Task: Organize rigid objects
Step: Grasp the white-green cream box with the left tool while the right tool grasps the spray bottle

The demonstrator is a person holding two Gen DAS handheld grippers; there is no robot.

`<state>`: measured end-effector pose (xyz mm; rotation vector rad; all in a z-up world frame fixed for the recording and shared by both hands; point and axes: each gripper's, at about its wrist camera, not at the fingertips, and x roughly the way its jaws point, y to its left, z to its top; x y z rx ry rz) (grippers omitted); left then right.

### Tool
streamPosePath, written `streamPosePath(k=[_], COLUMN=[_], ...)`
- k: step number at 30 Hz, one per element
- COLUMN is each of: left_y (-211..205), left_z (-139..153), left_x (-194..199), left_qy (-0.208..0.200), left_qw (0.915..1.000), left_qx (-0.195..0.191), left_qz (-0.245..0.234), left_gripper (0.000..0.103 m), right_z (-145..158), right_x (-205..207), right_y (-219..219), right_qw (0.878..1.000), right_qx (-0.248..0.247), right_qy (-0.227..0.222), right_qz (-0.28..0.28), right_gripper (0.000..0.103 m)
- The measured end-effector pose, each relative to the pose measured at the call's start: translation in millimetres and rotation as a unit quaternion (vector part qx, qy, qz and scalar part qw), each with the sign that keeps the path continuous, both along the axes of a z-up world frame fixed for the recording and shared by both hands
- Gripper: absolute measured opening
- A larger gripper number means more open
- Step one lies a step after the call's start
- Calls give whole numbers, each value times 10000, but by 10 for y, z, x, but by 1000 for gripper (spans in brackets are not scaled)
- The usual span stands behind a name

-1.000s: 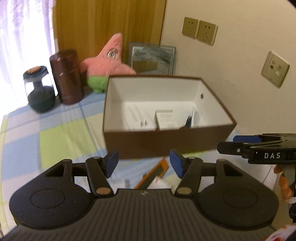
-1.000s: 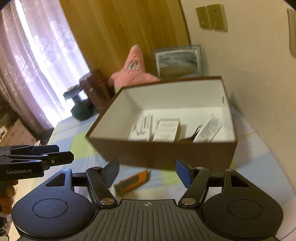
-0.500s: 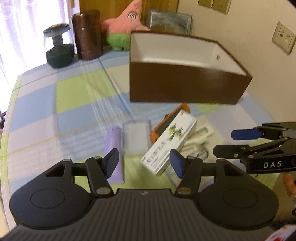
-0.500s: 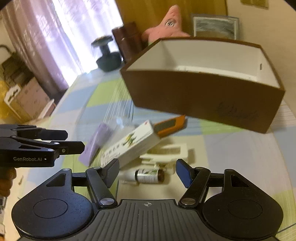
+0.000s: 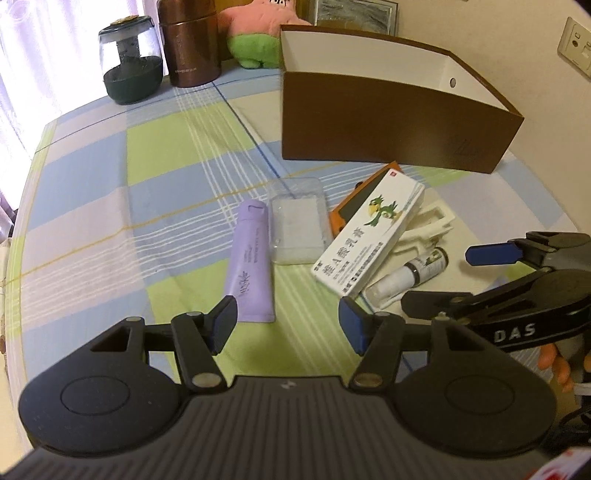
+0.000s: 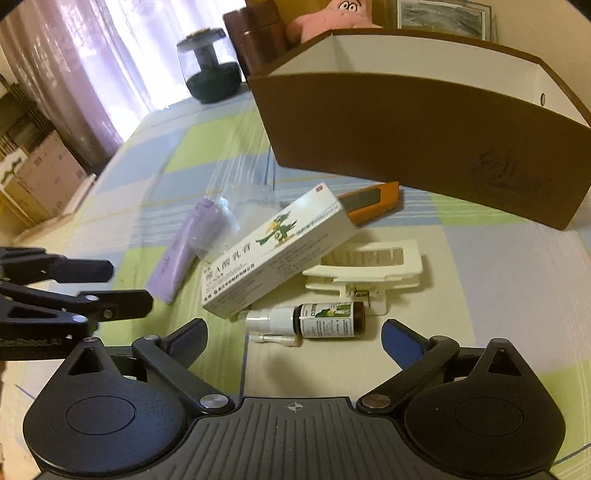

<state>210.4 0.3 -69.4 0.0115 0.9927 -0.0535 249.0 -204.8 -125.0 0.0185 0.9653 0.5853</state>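
Observation:
A brown box with a white inside (image 5: 391,122) (image 6: 417,140) stands at the back of the table. In front of it lie a purple tube (image 5: 251,258) (image 6: 177,258), a clear plastic case (image 5: 297,229) (image 6: 236,218), a white medicine carton with a green bird (image 5: 369,236) (image 6: 277,254), an orange device (image 5: 354,206) (image 6: 373,201), a white clip (image 5: 424,229) (image 6: 365,266) and a small spray bottle (image 5: 410,273) (image 6: 310,321). My left gripper (image 5: 288,325) is open and empty, just short of the tube. My right gripper (image 6: 293,339) is open and empty, just short of the spray bottle.
A glass jar with a dark base (image 5: 129,62) (image 6: 210,70), a brown canister (image 5: 190,51) and a pink star plush (image 5: 258,37) (image 6: 332,18) stand behind the box. The checked tablecloth (image 5: 110,206) covers the table. Cardboard boxes (image 6: 40,177) sit on the floor to the left.
Both grippers have pulled back from over the box and tilted down toward the items in front of it. Both stay open and empty.

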Motion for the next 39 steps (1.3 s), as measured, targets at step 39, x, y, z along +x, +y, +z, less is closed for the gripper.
streamPosePath(k=[39], left_y=[-158], left_z=[-120], left_x=[395], left_qy=[-175], left_qw=[9914], left_qx=[-208], left_qz=[-1278], left_gripper=[57], right_z=[32], right_x=[68], right_y=[-68], right_qw=[9954], right_qx=[-553], right_qy=[-278], right_qz=[-736], right_gripper=[86])
